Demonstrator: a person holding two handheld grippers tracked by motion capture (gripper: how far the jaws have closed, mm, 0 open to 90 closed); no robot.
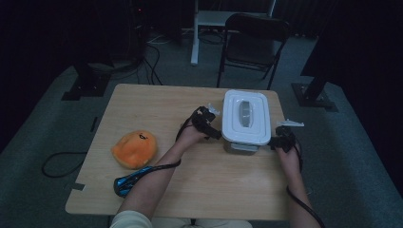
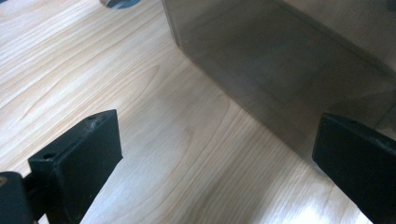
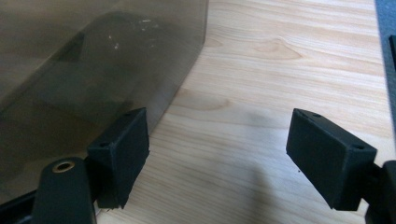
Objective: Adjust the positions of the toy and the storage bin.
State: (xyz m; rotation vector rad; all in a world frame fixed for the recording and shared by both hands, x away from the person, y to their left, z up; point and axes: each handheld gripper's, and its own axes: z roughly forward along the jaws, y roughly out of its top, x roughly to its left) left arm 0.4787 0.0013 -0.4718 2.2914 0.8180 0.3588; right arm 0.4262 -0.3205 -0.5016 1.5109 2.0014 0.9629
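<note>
Two claws stand at the two sides of one container (image 1: 246, 121), which sits on the right half of the wooden desk (image 1: 157, 102), a little toward its far edge. The container has a white lid (image 1: 233, 104) with a grey handle part in the middle, and under the lid its walls are of smoky transparent plastic.

The left claw (image 1: 212, 124) is just beside the left wall of the container, near its near-left corner. In the left gripper view its jaws are spread wide, with bare wood between them; the right jaw is low against the dark wall (image 2: 280, 79), but I cannot tell if it touches it. Nothing is pinched.

The right claw (image 1: 278, 141) is at the near-right corner of the container. In the right gripper view its jaws are also spread wide. The left jaw stands close in front of the smoky wall (image 3: 93, 60), and the other jaw is over the free wood to the right. It pinches nothing either.

Both forearms of the person come from the near edge of the desk, and a cable trails from each claw.

On the left part of the desk, well apart from the container, lies an orange soft toy (image 1: 134, 148). Near it, by the left forearm, lies a small blue and black object (image 1: 127, 181). Behind the desk, on the grey floor, a dark folding chair (image 1: 254, 42) stands.
</note>
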